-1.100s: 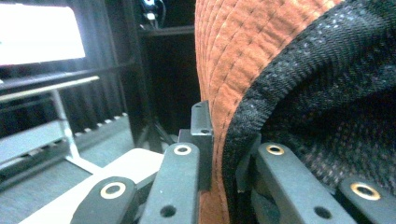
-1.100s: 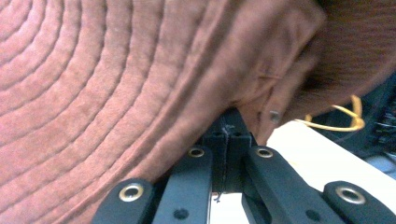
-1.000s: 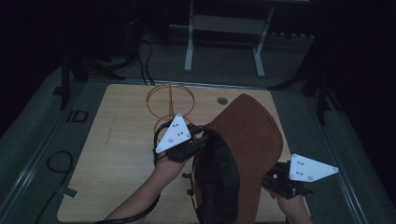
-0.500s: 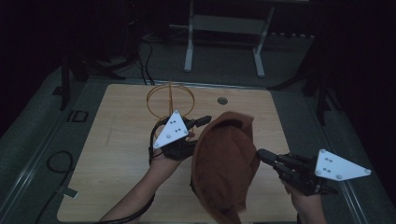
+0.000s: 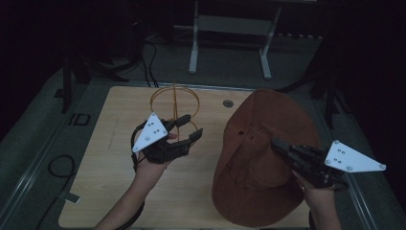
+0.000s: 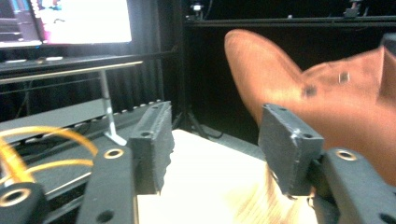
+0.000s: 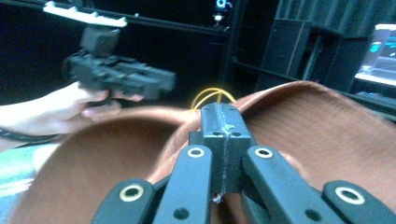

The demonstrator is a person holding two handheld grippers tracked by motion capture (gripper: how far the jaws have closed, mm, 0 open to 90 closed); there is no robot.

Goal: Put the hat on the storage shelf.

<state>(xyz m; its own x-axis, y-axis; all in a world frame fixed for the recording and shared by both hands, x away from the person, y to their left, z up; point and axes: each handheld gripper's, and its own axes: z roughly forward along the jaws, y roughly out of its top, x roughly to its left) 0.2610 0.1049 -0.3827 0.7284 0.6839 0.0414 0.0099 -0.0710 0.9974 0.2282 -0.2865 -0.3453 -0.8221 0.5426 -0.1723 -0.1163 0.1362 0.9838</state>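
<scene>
The right tongs (image 5: 276,143) are clenched on the brown hat (image 5: 261,158), their jaws pressed together with a fold of its cloth pinched between them, as the right gripper view shows with the jaws (image 7: 223,126) meeting over the brown fabric (image 7: 303,121). The hat hangs from that grip, tilted, over the right half of the bench (image 5: 110,182), its lower brim near the bench's front edge. The left tongs (image 5: 189,128) are released: their jaws have just been opening and stand apart with nothing between them, clear of the hat, which lies just to their right. In the left gripper view the two pads (image 6: 152,140) frame bare bench top (image 6: 210,186), with the hat (image 6: 327,107) raised beyond the right one. A yellow wire stand (image 5: 174,103) sits on the bench just behind the left tongs, well apart from the hat.
</scene>
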